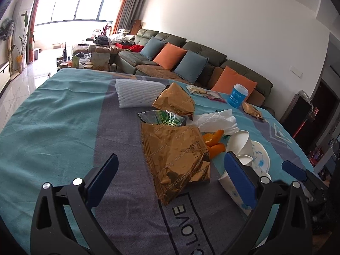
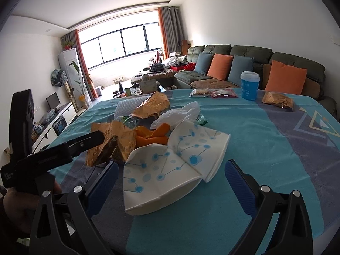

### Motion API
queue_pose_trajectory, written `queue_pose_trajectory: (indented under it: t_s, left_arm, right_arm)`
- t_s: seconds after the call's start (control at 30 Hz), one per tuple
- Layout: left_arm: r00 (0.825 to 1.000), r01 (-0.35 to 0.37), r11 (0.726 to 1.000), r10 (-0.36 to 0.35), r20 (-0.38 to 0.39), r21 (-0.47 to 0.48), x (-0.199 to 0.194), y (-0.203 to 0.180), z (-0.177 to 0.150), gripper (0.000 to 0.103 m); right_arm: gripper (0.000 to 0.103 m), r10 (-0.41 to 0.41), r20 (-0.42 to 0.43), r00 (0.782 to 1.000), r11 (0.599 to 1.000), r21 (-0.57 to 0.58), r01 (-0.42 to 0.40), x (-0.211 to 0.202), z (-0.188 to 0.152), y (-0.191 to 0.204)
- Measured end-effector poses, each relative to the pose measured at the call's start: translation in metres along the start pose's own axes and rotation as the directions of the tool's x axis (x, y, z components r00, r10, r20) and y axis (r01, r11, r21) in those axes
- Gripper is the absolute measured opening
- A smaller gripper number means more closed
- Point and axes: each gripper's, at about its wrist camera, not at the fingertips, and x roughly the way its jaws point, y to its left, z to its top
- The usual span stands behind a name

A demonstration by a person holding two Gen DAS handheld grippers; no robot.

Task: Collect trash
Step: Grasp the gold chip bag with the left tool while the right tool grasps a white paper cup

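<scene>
Left tongs [image 1: 171, 175]: spread wide, lower frame, empty.
Right tongs [image 2: 171, 177]: wide too (nothing held).
Gold wrapper [image 1: 176, 159]: centre, between left tongs' tips.
Crushed paper cups [image 2: 170, 170]: centre.
Worktop [image 1: 53, 127]: teal cloth.
Blue cup [image 2: 249, 86]: upper right.

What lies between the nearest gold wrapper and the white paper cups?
Orange peel lies between the gold wrapper and the paper cups, seen in both views.

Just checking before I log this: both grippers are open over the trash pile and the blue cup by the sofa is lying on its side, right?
Not quite. The blue cup stands upright with its white lid on top, as the right wrist view shows. The rest holds: the left gripper and right gripper are both open over the pile.
</scene>
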Motion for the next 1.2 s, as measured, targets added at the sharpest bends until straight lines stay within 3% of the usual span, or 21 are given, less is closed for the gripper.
queue_pose_trajectory:
  t_s: [0.3, 0.47, 0.57, 0.7, 0.97, 1.13, 1.2]
  left_arm:
    - [0.998, 0.02, 0.999, -0.022, -0.066, -0.026, 0.016, -0.002, 0.002, 0.097]
    - [0.993, 0.031, 0.998, -0.037, -0.111, -0.059, 0.027, 0.001, 0.003, 0.097]
    - [0.99, 0.028, 0.996, -0.039, -0.135, -0.081, 0.032, 0.004, 0.003, 0.097]
    - [0.988, 0.034, 0.995, -0.048, -0.148, -0.096, 0.036, 0.007, 0.003, 0.089]
    - [0.984, 0.057, 0.994, -0.072, -0.162, -0.096, 0.042, 0.004, 0.004, 0.077]
    - [0.98, 0.08, 0.992, -0.097, -0.172, -0.102, 0.046, 0.002, 0.004, 0.066]
    - [0.977, 0.094, 0.99, -0.112, -0.179, -0.108, 0.047, 0.001, 0.004, 0.057]
  right_arm:
    - [0.096, -0.018, -0.037, 0.999, 0.998, -0.067, 0.015, 0.009, -0.003, 0.014]
    - [0.096, -0.001, -0.026, 1.0, 0.982, -0.189, -0.004, 0.008, 0.002, 0.03]
    - [0.096, -0.026, -0.035, 0.999, 0.952, -0.306, 0.014, 0.013, -0.002, 0.049]
    - [0.096, -0.09, -0.051, 0.995, 0.914, -0.402, 0.062, 0.025, -0.007, 0.066]
    - [0.095, -0.222, -0.05, 0.974, 0.843, -0.512, 0.166, 0.041, -0.014, 0.079]
    - [0.084, -0.26, -0.041, 0.965, 0.818, -0.54, 0.197, 0.043, -0.017, 0.084]
    - [0.066, -0.266, -0.054, 0.963, 0.824, -0.532, 0.197, 0.044, -0.017, 0.084]
